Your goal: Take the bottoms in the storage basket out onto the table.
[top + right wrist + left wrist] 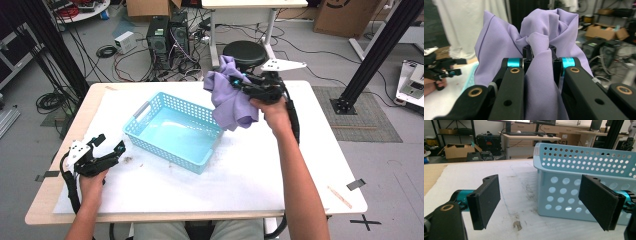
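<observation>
A: Where is the purple cloth seen?

B: In the high view it is found right of centre in the upper half of the frame, held in the air above the white table cover, just past the upper right corner of the light blue basket. It is bunched and hangs down in folds. In the right gripper view the middle of the frame is taken up by it.

A: How is the right gripper set?

B: Its jaws are drawn close together and clamped on a gathered fold of the cloth, which is seen pinched between them in the right gripper view.

A: And the left gripper?

B: It is found at the lower left of the high view, low over the table beside the basket's left end. Its jaws are spread wide and nothing is held between them; in the left gripper view the basket's perforated wall is seen behind the right-hand pad.

A: Is anything seen in the basket?

B: Its pale floor is seen bare in the high view.
</observation>
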